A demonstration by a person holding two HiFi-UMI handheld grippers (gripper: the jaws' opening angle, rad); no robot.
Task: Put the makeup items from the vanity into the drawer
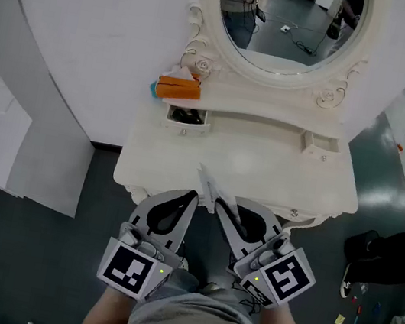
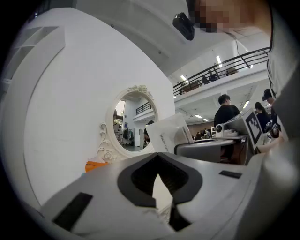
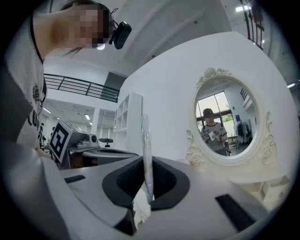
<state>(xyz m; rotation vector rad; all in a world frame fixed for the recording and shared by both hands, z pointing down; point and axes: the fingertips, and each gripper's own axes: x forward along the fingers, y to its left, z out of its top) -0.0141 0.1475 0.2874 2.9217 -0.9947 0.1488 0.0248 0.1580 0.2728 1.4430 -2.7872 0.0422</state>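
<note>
My right gripper is shut on a flat white makeup packet, holding it over the front edge of the white vanity. In the right gripper view the packet stands edge-on between the pads of the right gripper. The left gripper view shows its printed face. My left gripper is shut and empty beside it, its tip closed. The small left drawer is open with dark items inside. An orange item lies on the shelf above it.
An oval mirror with a carved frame rises at the back of the vanity. The small right drawer is closed. A white wall panel stands to the left, with dark floor around the vanity.
</note>
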